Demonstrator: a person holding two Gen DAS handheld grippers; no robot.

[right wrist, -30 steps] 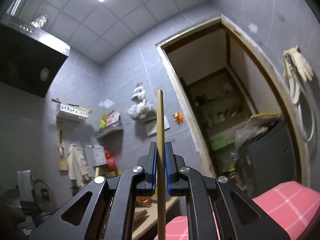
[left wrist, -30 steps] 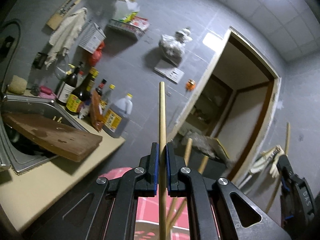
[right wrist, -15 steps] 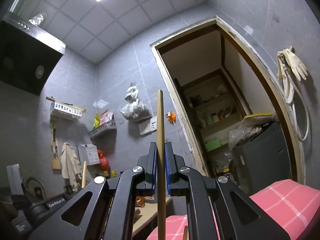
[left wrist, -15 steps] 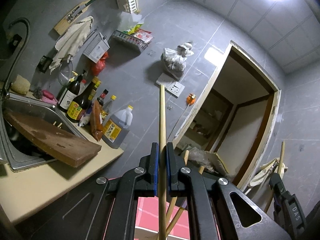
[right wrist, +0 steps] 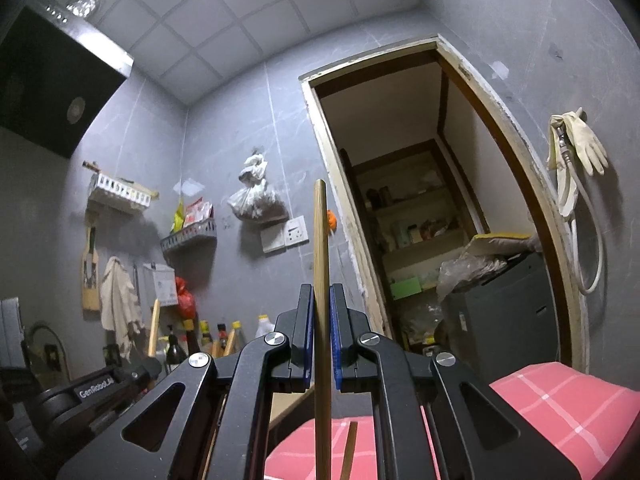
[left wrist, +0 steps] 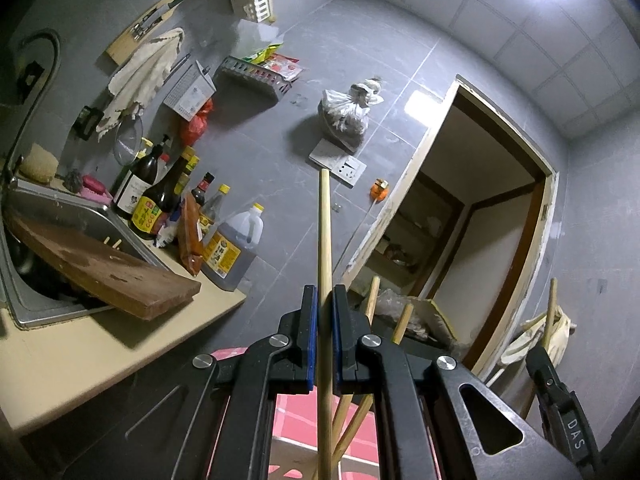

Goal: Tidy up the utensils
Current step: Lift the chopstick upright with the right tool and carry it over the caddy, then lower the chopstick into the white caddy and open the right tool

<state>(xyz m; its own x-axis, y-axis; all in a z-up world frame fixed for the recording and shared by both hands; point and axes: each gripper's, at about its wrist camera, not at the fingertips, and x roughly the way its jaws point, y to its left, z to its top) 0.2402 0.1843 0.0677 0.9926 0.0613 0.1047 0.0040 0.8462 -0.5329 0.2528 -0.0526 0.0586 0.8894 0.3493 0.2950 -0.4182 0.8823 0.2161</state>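
Two sticks held: one pale round wooden chopstick is clamped in the left gripper, and one darker round wooden chopstick is clamped in the right gripper.
Jaws, left: clenched on the pale stick, blue pads pressed to both sides of its shaft.
Jaws, right: clenched on the darker stick in the same way.
Long axis: each stick is seen running straight along its gripper's line, upright in the view, with the free end projecting well past the jaws and the other end passing down between them.
Direction of loose utensils: more thin wooden chopsticks are seen just beyond and right of the left jaws, leaning out of something hidden below; another loose wooden stick shows low under the right jaws, over the pink checked cloth.
Nearer hand: judged to be the left, though the holder itself cannot be seen.
Next move, as a judgement: each held stick would need lowering end-first among the leaning ones.
Desk: beige desk, with a worn wooden chopping board overhanging the steel sink at its far edge.
Writing, left view: "DAS" is read on the right gripper's black body.
Writing, right view: "GenRobot.AI" is read on the left gripper's black body.
Bottle labels: yellow labels on the dark sauce bottles are too small to be read.
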